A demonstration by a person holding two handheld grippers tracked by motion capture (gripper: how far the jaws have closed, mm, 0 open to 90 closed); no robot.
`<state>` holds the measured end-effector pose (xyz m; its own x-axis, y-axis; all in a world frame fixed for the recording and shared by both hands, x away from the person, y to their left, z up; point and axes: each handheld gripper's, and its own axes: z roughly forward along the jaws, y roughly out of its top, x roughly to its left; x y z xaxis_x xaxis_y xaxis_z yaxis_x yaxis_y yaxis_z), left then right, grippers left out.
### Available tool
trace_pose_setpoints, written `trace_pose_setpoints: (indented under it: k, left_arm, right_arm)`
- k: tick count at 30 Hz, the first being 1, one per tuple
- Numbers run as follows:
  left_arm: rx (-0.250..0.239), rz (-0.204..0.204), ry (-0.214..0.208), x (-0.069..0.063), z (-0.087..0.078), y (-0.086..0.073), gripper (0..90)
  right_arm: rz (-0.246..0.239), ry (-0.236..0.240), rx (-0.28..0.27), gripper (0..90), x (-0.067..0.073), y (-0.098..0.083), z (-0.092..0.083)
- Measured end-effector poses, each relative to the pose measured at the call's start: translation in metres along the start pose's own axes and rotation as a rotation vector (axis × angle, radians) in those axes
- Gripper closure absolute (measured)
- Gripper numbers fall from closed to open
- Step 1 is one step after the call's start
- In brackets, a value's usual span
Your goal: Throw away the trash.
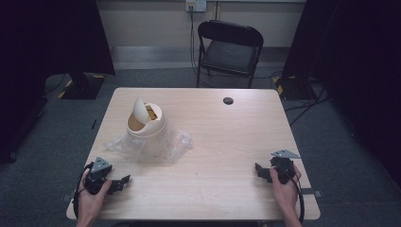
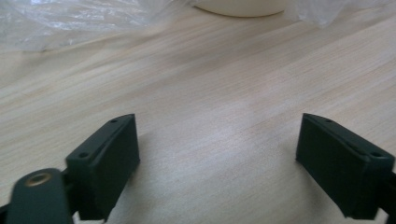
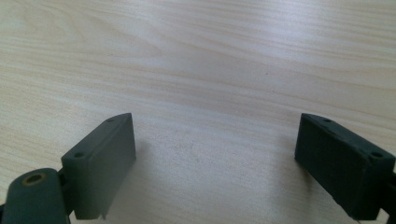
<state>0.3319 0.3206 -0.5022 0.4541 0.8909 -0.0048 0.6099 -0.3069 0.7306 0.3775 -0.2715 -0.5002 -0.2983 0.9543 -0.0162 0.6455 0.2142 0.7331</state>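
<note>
Two black blocky grippers, left gripper (image 1: pixel 124 180) and right gripper (image 1: pixel 258 169), rest low with fingers released wide and empty over pale wood-grain surface (image 1: pixel 222 142); one cream domed swing-lid bin (image 1: pixel 146 121) stands on one crinkled clear plastic bag (image 1: pixel 177 142), beyond the left gripper

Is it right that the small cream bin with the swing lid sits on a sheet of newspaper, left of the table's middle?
Not quite. The cream bin sits on crumpled clear plastic, not newspaper, as the high view shows. It does stand left of the middle of the table.
</note>
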Motion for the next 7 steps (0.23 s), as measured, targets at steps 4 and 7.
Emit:
trace_pose_setpoints:
  k: [4, 7]
  left_arm:
    - [-0.003, -0.001, -0.001, -0.0003, 0.0003, -0.0002, 10.3]
    - [-0.003, -0.003, -0.003, -0.0005, 0.0005, -0.0003, 10.1]
  right_arm:
    - [0.0, 0.0, 0.0, 11.4, 0.0, 0.0, 0.0]
    - [0.0, 0.0, 0.0, 11.4, 0.0, 0.0, 0.0]
